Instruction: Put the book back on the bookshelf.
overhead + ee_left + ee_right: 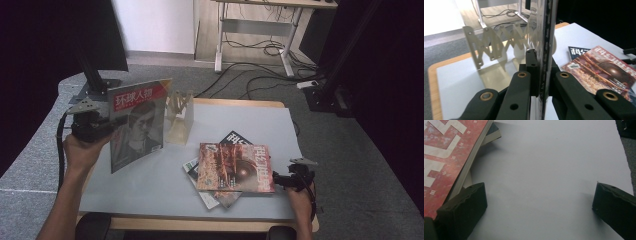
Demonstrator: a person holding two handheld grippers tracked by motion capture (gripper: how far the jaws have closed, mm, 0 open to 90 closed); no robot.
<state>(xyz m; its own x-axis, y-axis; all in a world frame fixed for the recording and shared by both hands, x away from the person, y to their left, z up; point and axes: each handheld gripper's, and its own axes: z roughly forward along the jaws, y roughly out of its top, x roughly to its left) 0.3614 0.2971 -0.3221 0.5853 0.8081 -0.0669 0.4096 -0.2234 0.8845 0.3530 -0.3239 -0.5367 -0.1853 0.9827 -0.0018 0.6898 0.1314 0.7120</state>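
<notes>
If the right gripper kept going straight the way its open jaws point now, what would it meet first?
Probably nothing soon: ahead of the right gripper lies bare pale grey table mat. The red-covered magazine sits just beside one jaw, off the line; depth is uncertain.

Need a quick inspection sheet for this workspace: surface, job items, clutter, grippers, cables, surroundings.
Surface: table with a wooden edge, covered by a pale grey mat.
Job's things: portrait magazine held upright off the mat; wooden zigzag rack standing at the back; red magazine on top of a fanned pile of other magazines.
Clutter: nothing seen.
Grippers: left gripper shut on the portrait magazine's edge; right gripper open, low over the mat beside the red magazine, one of its fingers by the cover's edge.
Cables: black cable trails from the left gripper; loose cables on the floor.
Surroundings: grey carpet, desk frame behind, black stand at left.
</notes>
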